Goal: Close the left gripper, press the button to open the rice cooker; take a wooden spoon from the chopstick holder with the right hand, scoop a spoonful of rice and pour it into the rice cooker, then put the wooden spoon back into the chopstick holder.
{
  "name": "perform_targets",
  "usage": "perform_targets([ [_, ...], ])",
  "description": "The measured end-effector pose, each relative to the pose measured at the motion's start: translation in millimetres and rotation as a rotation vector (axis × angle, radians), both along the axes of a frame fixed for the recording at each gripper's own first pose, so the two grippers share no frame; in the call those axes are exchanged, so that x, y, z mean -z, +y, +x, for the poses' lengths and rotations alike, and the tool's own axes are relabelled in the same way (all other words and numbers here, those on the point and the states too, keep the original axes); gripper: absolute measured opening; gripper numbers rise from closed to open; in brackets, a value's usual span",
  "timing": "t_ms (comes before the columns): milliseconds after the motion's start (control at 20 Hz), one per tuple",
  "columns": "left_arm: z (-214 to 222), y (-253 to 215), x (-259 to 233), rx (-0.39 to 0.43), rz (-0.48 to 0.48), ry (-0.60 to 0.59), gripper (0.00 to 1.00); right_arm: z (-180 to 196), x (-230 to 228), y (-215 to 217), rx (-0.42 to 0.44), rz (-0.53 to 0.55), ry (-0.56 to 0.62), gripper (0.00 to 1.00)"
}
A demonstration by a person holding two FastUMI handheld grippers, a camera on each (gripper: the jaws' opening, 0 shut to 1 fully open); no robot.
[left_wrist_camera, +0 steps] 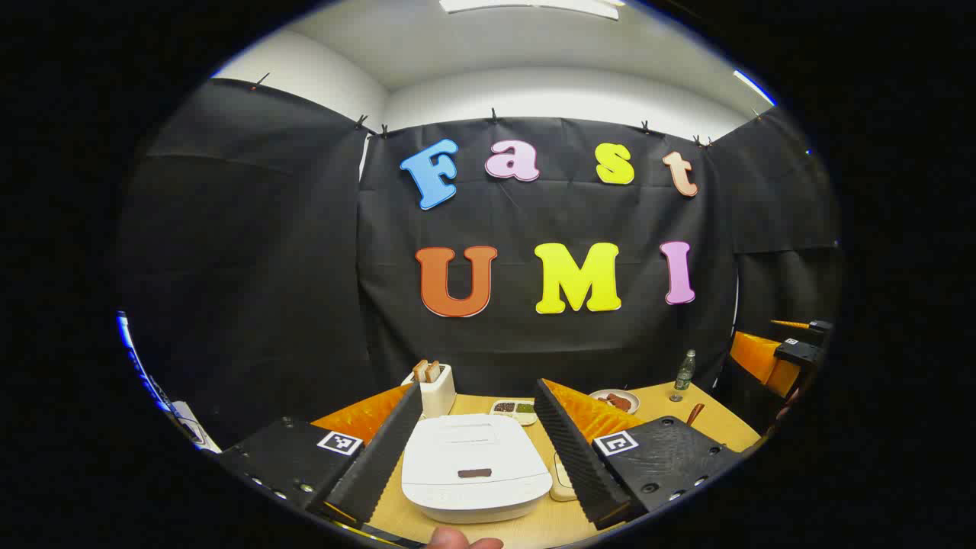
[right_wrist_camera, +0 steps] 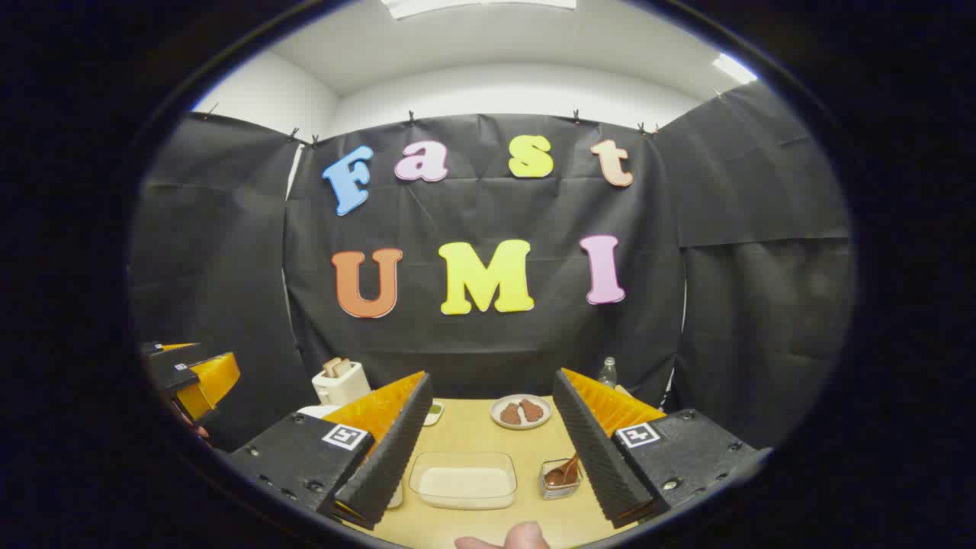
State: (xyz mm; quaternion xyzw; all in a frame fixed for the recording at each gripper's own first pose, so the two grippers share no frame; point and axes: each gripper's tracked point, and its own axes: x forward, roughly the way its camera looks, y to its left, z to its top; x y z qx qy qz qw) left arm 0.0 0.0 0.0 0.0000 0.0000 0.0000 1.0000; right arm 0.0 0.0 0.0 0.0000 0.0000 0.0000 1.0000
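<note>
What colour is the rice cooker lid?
White, on the rice cooker; clearest in the left gripper view.

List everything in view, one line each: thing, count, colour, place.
rice cooker: 1, white, lid shut, table front, between the left gripper's fingers
toaster: 1, white, two slices in it, behind the cooker
divided dish: 1, white, table back
plate: 1, white, brown food on it, table back
bottle: 1, clear, back right corner
rice tray: 1, clear, white rice inside, table front
chopstick holder: 1, clear, right of the tray
wooden spoon: 1, brown, in the holder
table: 1, light wood
left gripper: 1, black and orange, open
right gripper: 1, black and orange, open
</note>
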Motion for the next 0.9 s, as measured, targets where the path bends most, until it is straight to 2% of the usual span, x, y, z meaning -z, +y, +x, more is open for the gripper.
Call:
perform_targets([
  [350, -3.2, -6.4, -3.2, 0.027, -0.007, -0.012, 0.95, -1.7, -0.3, -3.4, 0.009, -0.003, 0.005, 1.0],
  [900, -3.1, 2.0, -0.2, 0.009, -0.021, -0.003, 0.95, -2.7, -2.0, -7.0, 0.012, -0.024, 0.001, 1.0],
])
